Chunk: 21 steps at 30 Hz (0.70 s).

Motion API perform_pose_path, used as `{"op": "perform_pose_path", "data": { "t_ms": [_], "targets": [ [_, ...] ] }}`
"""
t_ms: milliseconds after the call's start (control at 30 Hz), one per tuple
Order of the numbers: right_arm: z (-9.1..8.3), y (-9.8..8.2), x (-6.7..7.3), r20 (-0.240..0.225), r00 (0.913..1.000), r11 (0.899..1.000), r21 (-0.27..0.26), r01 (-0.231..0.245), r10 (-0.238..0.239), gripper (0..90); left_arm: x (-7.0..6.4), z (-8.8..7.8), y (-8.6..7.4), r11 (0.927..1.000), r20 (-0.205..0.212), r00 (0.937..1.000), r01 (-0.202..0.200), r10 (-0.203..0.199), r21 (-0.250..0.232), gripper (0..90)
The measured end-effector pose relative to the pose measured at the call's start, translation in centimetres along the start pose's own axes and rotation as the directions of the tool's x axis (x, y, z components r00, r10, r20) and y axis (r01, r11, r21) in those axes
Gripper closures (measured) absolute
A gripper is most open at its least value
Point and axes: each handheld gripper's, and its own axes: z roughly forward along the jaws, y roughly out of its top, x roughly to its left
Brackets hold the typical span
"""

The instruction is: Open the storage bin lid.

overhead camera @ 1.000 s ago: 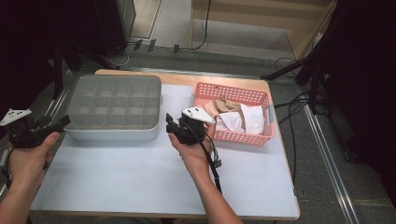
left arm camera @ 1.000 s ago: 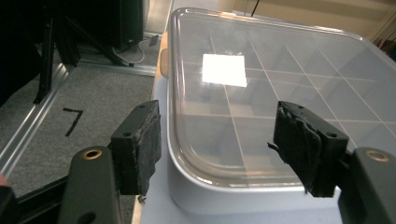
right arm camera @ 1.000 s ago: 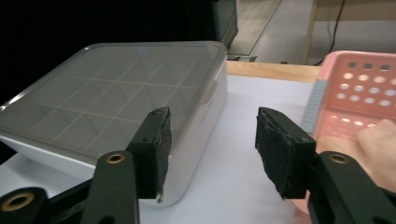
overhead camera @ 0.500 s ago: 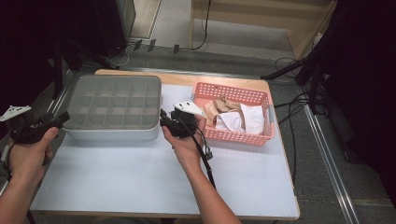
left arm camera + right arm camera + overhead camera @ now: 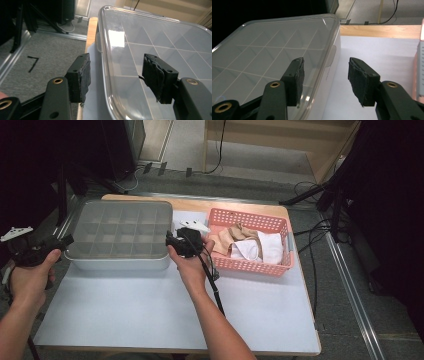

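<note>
Straddling the lidded box (image 5: 120, 235) edges, left gripper (image 5: 62, 242), right gripper (image 5: 170, 240), jaws half-open, gripping nothing.

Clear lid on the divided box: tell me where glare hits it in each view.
Left gripper view: a bright white patch of glare on the clear lid near its far left corner. Right gripper view: only soft sheen, with the dividers showing through. High view: the lid looks dull grey, with no hotspot.
</note>
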Motion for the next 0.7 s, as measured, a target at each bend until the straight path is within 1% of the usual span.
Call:
{"op": "perform_pose_path", "data": {
  "t_ms": [33,67,100,133,167,233,267,300,333,400,433,500,533,567,600,633,700],
  "targets": [
    [0.3,0.1,0.0,-0.001,1.0000,1.000,0.009,-0.003,0.003,47.5,0.0,0.4,0.1,1.0000,0.004,1.0000,0.007,-0.007,0.005,40.9],
    [0.3,0.1,0.0,-0.001,1.0000,1.000,0.009,-0.003,0.003,47.5,0.0,0.4,0.1,1.0000,0.004,1.0000,0.007,-0.007,0.005,40.8],
    [0.8,0.2,0.0,0.017,0.9997,1.000,0.022,0.015,-0.016,46.9,0.2,1.2,0.3,0.9997,0.019,0.9997,0.017,-0.018,0.017,40.8],
    [1.1,0.3,0.0,0.029,0.9992,0.999,0.025,0.028,-0.029,46.7,0.3,1.5,0.5,0.9994,0.026,0.9994,0.023,-0.023,0.024,41.0],
    [1.4,0.4,-0.1,0.032,0.9991,0.999,0.028,0.026,-0.027,46.5,0.5,1.8,0.6,0.9991,0.034,0.9990,0.029,-0.030,0.030,41.1],
    [1.9,0.6,-0.4,0.024,0.9996,0.999,0.031,-0.015,0.014,46.4,0.7,2.4,0.9,0.9977,0.061,0.9965,0.054,-0.056,0.041,41.6],
    [2.2,0.7,-0.5,0.018,0.9991,0.998,0.039,-0.039,0.039,46.1,0.9,2.6,1.1,0.9976,0.064,0.9962,0.057,-0.059,0.039,41.4],
    [2.4,0.9,-0.6,0.010,0.9988,0.998,0.046,-0.048,0.048,45.5,1.0,2.7,1.2,0.9982,0.050,0.9975,0.047,-0.049,0.038,41.7],
    [2.7,1.0,-0.5,0.017,0.9988,0.997,0.053,-0.047,0.047,45.4,1.1,2.7,1.4,0.9983,0.039,0.9980,0.048,-0.050,0.034,43.8],
    [3.2,1.1,-0.5,0.013,0.9984,0.997,0.061,-0.056,0.056,45.1,1.5,3.0,1.7,0.9974,0.056,0.9960,0.068,-0.069,0.021,44.4],
    [3.4,1.2,-0.5,0.016,0.9986,0.997,0.065,-0.051,0.050,44.8,1.6,3.1,1.8,0.9977,0.054,0.9965,0.063,-0.065,0.026,44.5],
    [3.7,1.2,-0.4,0.039,0.9988,0.997,0.070,-0.034,0.031,44.6,1.8,3.4,2.0,0.9971,0.047,0.9967,0.065,-0.067,0.040,45.0],
    [3.9,1.2,-0.3,0.047,0.9986,0.997,0.073,-0.029,0.026,44.3,1.8,3.6,2.0,0.9964,0.050,0.9958,0.075,-0.077,0.040,45.2],
    [4.0,1.2,-0.3,0.064,0.9978,0.997,0.069,-0.021,0.016,44.4,1.9,3.7,2.0,0.9963,0.045,0.9963,0.070,-0.073,0.049,45.3],
    [4.1,1.1,-0.4,0.072,0.9970,0.997,0.069,-0.031,0.026,44.4,1.9,3.9,2.0,0.9962,0.041,0.9972,0.060,-0.062,0.063,45.9],
    [4.3,1.1,-0.6,0.066,0.9968,0.996,0.069,-0.050,0.045,44.3,1.8,4.2,2.0,0.9959,0.034,0.9980,0.050,-0.053,0.076,46.5],
    [4.6,0.9,-0.9,0.068,0.9956,0.995,0.074,-0.069,0.064,43.9,1.8,4.6,2.0,0.9963,0.025,0.9991,0.031,-0.033,0.080,47.6]
  ]
}}
